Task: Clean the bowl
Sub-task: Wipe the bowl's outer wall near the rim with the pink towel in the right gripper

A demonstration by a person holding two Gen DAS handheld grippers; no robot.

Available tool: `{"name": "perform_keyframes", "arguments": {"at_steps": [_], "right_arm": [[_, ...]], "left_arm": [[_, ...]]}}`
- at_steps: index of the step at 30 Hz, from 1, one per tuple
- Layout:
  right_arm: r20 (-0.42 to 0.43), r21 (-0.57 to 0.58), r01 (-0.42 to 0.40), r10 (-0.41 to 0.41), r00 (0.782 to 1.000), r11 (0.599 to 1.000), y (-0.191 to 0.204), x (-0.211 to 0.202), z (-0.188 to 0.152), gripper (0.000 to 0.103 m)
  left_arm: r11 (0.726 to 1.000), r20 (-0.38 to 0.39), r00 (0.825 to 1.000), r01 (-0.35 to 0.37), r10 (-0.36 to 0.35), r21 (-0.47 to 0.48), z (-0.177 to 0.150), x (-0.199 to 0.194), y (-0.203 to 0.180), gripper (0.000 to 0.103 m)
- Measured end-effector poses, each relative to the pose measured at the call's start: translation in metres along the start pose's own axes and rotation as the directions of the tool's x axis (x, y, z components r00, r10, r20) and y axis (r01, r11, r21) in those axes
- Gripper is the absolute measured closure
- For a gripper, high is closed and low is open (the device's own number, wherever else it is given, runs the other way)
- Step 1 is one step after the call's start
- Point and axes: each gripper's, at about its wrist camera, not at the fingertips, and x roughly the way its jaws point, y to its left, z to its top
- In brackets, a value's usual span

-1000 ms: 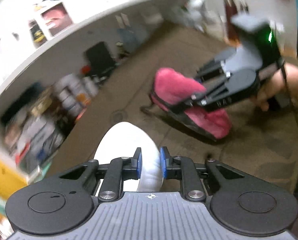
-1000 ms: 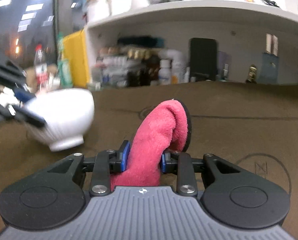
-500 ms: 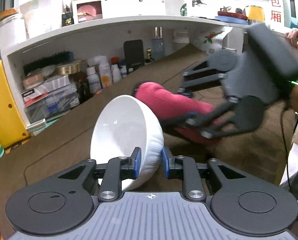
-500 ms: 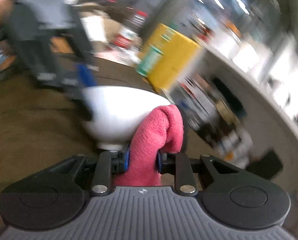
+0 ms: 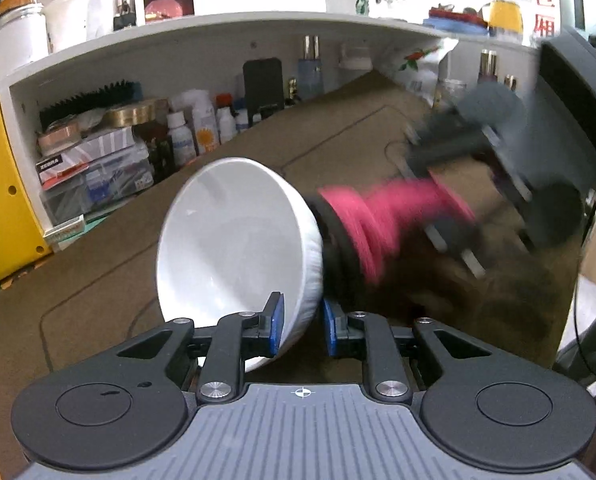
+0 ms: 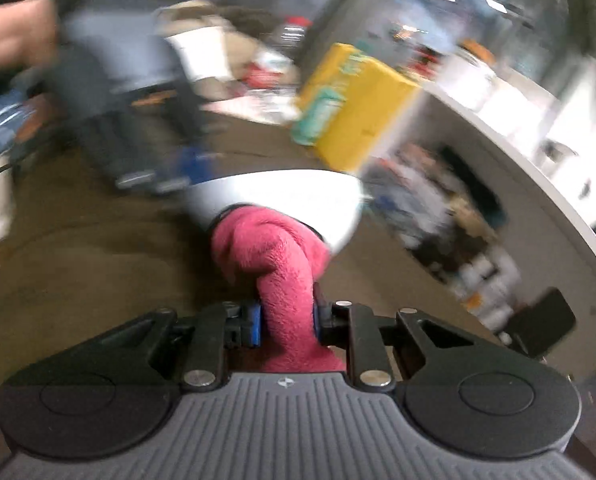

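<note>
Our left tool [image 5: 301,320] clamps the tilted white bowl's [image 5: 234,240] rim; our right tool [image 6: 286,322], clamped on the pink cloth [image 6: 276,256], presses it against the bowl's outside.

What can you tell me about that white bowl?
The white bowl looks like glossy ceramic, smooth inside, finely ribbed outside. It is held off the brown table, tipped on its side, opening facing left. The left gripper pinches its rim. The pink cloth, held by the right gripper, presses against its outside.
</note>
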Motion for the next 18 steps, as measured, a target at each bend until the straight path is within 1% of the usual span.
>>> {"name": "perform_keyframes", "arguments": {"at_steps": [1,3,6,7,8,9,10,11,12,13,14,15,16,17,18], "right_arm": [[0.007,0.033,0.028,-0.028,1.0,0.999,-0.009,0.005,0.001,0.081],[0.021,0.104,0.055,-0.057,0.998,0.993,-0.027,0.012,0.001,0.081],[0.036,0.195,0.061,-0.069,0.997,0.979,-0.046,0.017,-0.009,0.081],[0.04,0.223,0.059,-0.07,0.997,0.973,-0.049,0.019,-0.013,0.081],[0.041,0.249,0.059,-0.072,0.997,0.967,-0.05,0.022,-0.017,0.081],[0.042,0.275,0.059,-0.073,0.996,0.96,-0.05,0.023,-0.023,0.081],[0.042,0.301,0.058,-0.074,0.996,0.952,-0.05,0.024,-0.03,0.081],[0.045,0.327,0.055,-0.074,0.996,0.943,-0.05,0.024,-0.036,0.081],[0.055,0.355,0.047,-0.071,0.996,0.934,-0.051,0.024,-0.041,0.081],[0.064,0.382,0.038,-0.067,0.996,0.924,-0.052,0.024,-0.047,0.081],[0.073,0.406,0.03,-0.065,0.995,0.913,-0.053,0.025,-0.052,0.081],[0.079,0.424,0.024,-0.064,0.995,0.905,-0.055,0.026,-0.053,0.081],[0.084,0.439,0.02,-0.064,0.994,0.898,-0.056,0.027,-0.056,0.08],[0.088,0.448,0.016,-0.062,0.994,0.894,-0.056,0.027,-0.059,0.08],[0.092,0.454,0.012,-0.06,0.994,0.891,-0.056,0.028,-0.061,0.08]], "left_arm": [[1.0,-0.002,1.0,-0.003,0.003,-0.002,0.0,0.001,0.0,0.081],[1.0,-0.007,1.0,-0.008,0.008,-0.006,-0.001,0.003,0.0,0.082],[1.0,-0.011,1.0,-0.012,0.012,-0.014,-0.001,0.005,0.001,0.08],[1.0,-0.012,1.0,-0.014,0.014,-0.017,0.001,0.005,0.002,0.075],[0.999,-0.026,0.998,-0.05,0.05,-0.011,0.007,0.007,0.002,0.071],[0.997,-0.04,0.996,-0.082,0.082,0.011,0.012,0.009,-0.001,0.062],[0.993,-0.054,0.992,-0.114,0.115,0.034,0.016,0.012,-0.004,0.057],[0.988,-0.067,0.987,-0.145,0.149,0.059,0.021,0.014,-0.007,0.054],[0.973,-0.1,0.973,-0.196,0.208,0.12,0.029,0.022,-0.013,0.05],[0.958,-0.122,0.961,-0.225,0.248,0.178,0.036,0.029,-0.018,0.05],[0.956,-0.126,0.96,-0.227,0.252,0.186,0.037,0.031,-0.019,0.05],[0.948,-0.144,0.953,-0.231,0.266,0.22,0.043,0.036,-0.022,0.054],[0.946,-0.151,0.952,-0.229,0.267,0.227,0.045,0.039,-0.022,0.067],[0.945,-0.15,0.951,-0.23,0.269,0.232,0.048,0.039,-0.024,0.071],[0.944,-0.149,0.951,-0.231,0.27,0.236,0.05,0.039,-0.025,0.084]]}}
